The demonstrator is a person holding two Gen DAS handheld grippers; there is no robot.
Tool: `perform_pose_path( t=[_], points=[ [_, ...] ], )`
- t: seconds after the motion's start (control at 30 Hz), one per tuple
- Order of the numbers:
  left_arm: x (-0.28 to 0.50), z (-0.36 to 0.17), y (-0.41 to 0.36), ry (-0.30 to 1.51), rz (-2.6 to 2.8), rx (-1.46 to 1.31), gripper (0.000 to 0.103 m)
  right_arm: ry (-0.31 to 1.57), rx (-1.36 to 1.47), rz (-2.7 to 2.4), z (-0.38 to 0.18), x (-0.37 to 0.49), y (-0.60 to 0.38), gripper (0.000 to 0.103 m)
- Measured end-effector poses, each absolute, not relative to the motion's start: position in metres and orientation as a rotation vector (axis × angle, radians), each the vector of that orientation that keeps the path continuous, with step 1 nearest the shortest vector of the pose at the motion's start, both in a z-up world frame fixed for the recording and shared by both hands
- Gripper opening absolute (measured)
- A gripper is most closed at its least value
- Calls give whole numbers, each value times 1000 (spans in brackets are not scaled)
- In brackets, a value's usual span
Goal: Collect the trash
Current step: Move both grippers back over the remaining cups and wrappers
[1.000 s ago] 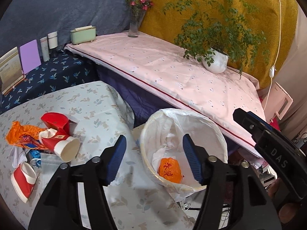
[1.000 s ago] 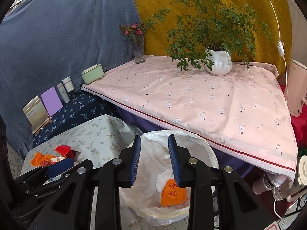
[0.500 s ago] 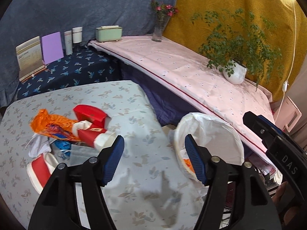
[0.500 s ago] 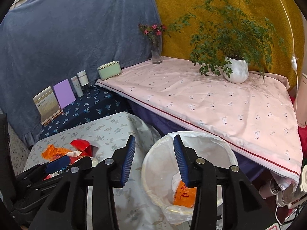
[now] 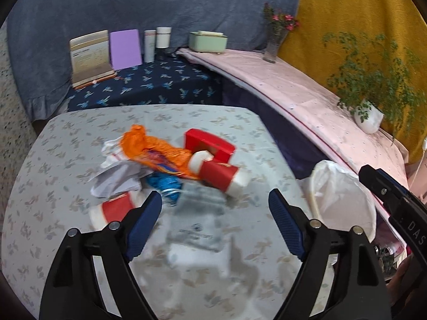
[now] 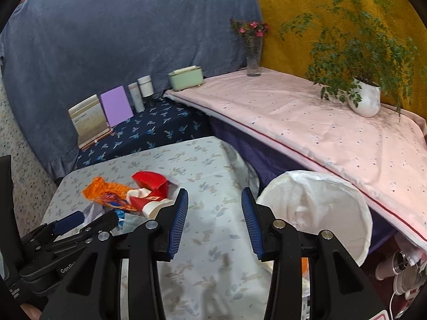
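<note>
A heap of trash lies on the leaf-print table (image 5: 66, 165): an orange wrapper (image 5: 154, 149), a red box (image 5: 210, 144), a red-and-white paper cup (image 5: 221, 176), a second such cup (image 5: 114, 210), crumpled white paper (image 5: 117, 178), a blue scrap (image 5: 165, 184) and a grey plastic bag (image 5: 200, 218). My left gripper (image 5: 214, 221) hovers over the grey bag, its jaws opening with nothing pinched between them. My right gripper (image 6: 214, 226) stands open and empty over bare tablecloth, between the heap (image 6: 128, 194) and the white-lined bin (image 6: 315, 208).
The bin (image 5: 341, 200) stands off the table's right edge. Behind are a pink-covered shelf (image 6: 307, 122) with a potted plant (image 6: 365, 98), a flower vase (image 6: 253, 56) and a green box (image 6: 186, 78), and a dark blue shelf with books (image 5: 90, 58) and bottles.
Both grippers swung left from above the bin to over the table. The trash heap moved toward the middle of the left wrist view. The left jaws widened; the right jaws widened a little.
</note>
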State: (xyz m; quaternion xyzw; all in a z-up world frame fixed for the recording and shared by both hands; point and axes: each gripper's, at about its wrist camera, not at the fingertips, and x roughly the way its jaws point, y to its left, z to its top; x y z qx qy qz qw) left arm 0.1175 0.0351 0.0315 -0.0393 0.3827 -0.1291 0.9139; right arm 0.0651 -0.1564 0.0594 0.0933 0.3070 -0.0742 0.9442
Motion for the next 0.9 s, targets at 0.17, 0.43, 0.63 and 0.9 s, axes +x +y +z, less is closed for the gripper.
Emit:
perform_pose_path(
  t=[0.17, 0.43, 0.63, 0.9],
  points=[
    [119, 20, 67, 817, -198, -102, 82, 657, 176, -112, 50, 73, -133, 41],
    [119, -3, 110, 863, -111, -134, 88, 704, 157, -66, 33, 86, -103, 45],
    [119, -23, 133, 907, -75, -155, 89, 739, 147, -47, 18, 96, -88, 44],
    [120, -45, 148, 962, -89, -189, 88, 776, 151, -24, -1, 108, -75, 44]
  ],
)
